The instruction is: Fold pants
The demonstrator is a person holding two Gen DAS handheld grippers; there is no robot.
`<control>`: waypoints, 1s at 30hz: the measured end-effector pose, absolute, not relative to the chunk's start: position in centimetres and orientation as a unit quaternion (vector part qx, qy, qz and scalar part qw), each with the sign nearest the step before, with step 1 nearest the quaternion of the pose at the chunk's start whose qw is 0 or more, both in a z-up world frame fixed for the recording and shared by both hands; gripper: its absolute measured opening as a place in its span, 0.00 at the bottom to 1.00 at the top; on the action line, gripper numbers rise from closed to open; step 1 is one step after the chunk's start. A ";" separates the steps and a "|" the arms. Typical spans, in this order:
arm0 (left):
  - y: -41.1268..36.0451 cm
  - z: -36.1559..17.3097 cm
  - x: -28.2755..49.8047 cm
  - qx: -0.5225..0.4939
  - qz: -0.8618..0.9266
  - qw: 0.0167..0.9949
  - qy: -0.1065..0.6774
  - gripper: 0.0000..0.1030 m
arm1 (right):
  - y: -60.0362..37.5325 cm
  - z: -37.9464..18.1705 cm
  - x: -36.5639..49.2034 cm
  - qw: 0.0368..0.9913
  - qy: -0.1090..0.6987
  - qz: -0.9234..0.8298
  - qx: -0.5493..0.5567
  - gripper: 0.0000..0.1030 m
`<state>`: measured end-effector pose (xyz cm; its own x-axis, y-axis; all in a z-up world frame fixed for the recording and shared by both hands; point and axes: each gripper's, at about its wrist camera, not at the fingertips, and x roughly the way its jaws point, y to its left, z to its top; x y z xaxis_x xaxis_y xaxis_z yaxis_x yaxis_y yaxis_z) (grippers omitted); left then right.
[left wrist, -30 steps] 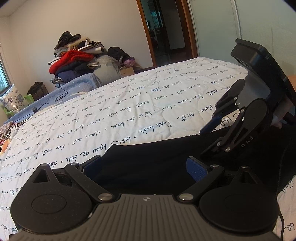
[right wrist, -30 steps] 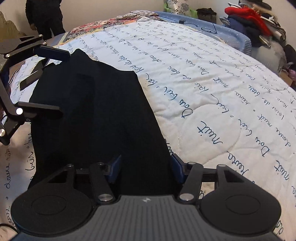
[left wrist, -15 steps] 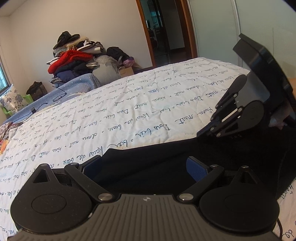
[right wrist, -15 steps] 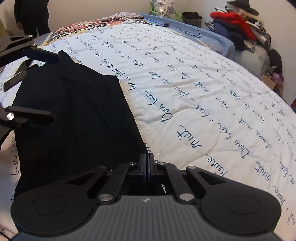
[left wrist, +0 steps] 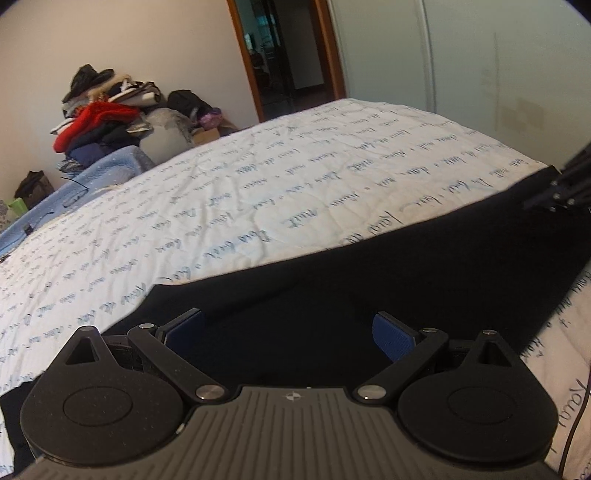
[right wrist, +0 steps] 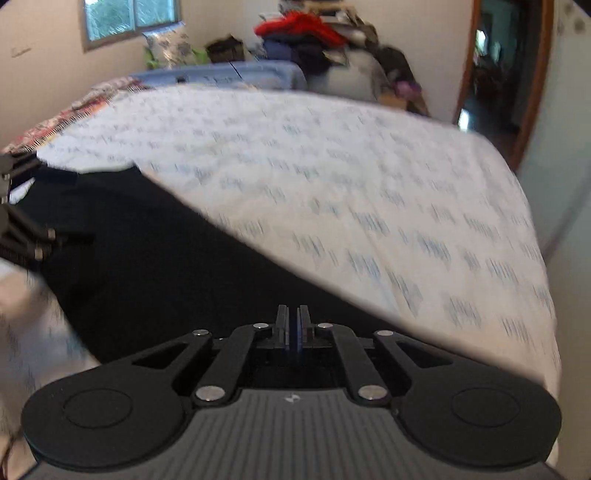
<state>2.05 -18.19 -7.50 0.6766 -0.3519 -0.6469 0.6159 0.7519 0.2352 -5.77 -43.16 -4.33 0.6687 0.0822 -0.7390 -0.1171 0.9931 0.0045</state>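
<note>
Black pants lie stretched along the near side of a bed with a white quilt printed in blue script. My left gripper is open, its blue pads apart over one end of the pants. My right gripper is shut on the other end of the pants; that view is blurred by motion. The right gripper shows at the far right edge of the left wrist view, and the left gripper at the far left edge of the right wrist view.
A pile of clothes stands against the far wall beside a blue blanket. An open doorway and a wardrobe lie beyond the bed. A window is on the far wall.
My right gripper closed on the pants' end and has swung away to the right, pulling the cloth out long. My left gripper stayed open over its end.
</note>
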 end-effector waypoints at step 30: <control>-5.9 -6.5 3.3 0.234 -0.128 0.913 0.309 0.98 | -36.5 -6.7 -5.3 0.929 0.343 -0.093 -0.106 0.58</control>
